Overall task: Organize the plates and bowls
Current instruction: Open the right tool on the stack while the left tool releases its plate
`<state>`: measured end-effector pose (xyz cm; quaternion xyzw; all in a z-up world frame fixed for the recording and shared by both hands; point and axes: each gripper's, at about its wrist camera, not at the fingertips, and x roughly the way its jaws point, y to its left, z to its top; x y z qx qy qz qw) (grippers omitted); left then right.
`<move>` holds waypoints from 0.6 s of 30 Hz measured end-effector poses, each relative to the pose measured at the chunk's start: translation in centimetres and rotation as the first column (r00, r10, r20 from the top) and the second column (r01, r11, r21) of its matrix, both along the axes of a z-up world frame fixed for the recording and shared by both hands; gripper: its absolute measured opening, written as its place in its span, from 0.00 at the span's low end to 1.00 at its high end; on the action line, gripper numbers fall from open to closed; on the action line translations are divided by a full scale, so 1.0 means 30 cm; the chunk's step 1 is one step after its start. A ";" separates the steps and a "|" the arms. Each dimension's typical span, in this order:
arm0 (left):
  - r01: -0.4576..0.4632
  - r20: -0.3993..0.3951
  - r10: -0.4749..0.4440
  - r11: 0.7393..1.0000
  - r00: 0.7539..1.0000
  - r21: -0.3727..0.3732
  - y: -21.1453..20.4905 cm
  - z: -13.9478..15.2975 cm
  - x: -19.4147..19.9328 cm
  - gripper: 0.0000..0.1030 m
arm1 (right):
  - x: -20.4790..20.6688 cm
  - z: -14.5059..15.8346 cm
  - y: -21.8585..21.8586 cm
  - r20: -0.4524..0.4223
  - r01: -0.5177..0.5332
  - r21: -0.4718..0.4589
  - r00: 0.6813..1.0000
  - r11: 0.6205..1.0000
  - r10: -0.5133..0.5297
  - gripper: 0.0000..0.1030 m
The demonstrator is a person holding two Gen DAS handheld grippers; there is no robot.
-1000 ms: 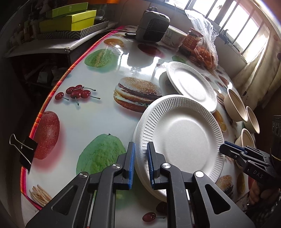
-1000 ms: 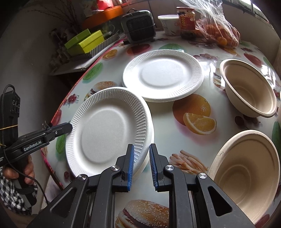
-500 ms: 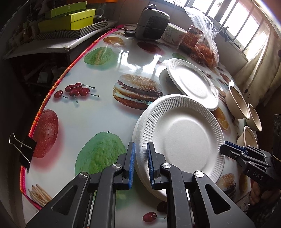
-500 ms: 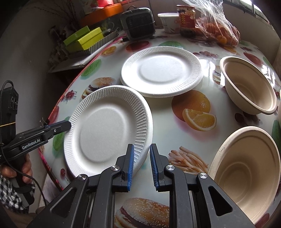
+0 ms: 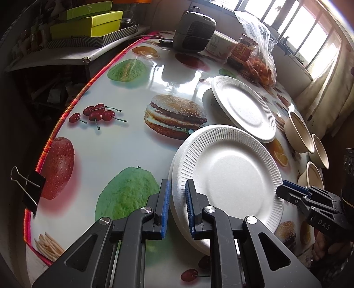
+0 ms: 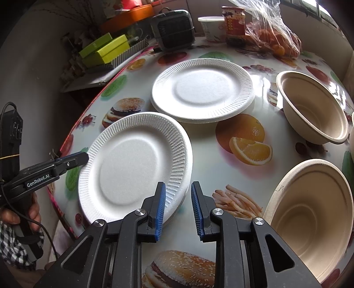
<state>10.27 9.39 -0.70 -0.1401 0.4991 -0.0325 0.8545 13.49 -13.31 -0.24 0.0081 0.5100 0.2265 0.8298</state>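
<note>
A white foam plate (image 5: 230, 175) lies on top of another plate at the near table edge; it also shows in the right wrist view (image 6: 132, 164). My left gripper (image 5: 177, 206) has its jaws around the stack's near rim, a small gap showing. My right gripper (image 6: 178, 206) is open at the stack's right rim; it also shows in the left wrist view (image 5: 292, 190). A second white plate (image 6: 202, 89) lies farther back. Tan bowls (image 6: 312, 108) (image 6: 309, 219) stand to the right.
The table (image 5: 124, 141) has a glossy food-print cloth and a binder clip (image 5: 31, 190) on its left edge. A dark heater (image 6: 173, 28), a cup, a jar (image 6: 234, 20) and a bag of oranges (image 6: 274, 37) stand at the back. Green boxes (image 5: 88, 24) sit on a side shelf.
My right gripper's jaws have opened wider and let go of the plate rim. My left gripper's jaws have parted slightly at the rim. The plate stack has settled flatter.
</note>
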 end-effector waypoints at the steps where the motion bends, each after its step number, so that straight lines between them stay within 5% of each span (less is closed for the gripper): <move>1: 0.003 0.002 -0.003 1.000 1.000 -0.003 -0.001 0.001 0.000 0.15 | 0.000 0.001 0.001 0.000 -0.001 0.000 1.000 1.000 0.001 0.26; 18: -0.002 0.039 0.002 1.000 0.999 -0.008 0.017 0.063 0.028 0.34 | -0.003 0.091 -0.026 0.080 0.017 0.009 0.997 1.000 -0.018 0.44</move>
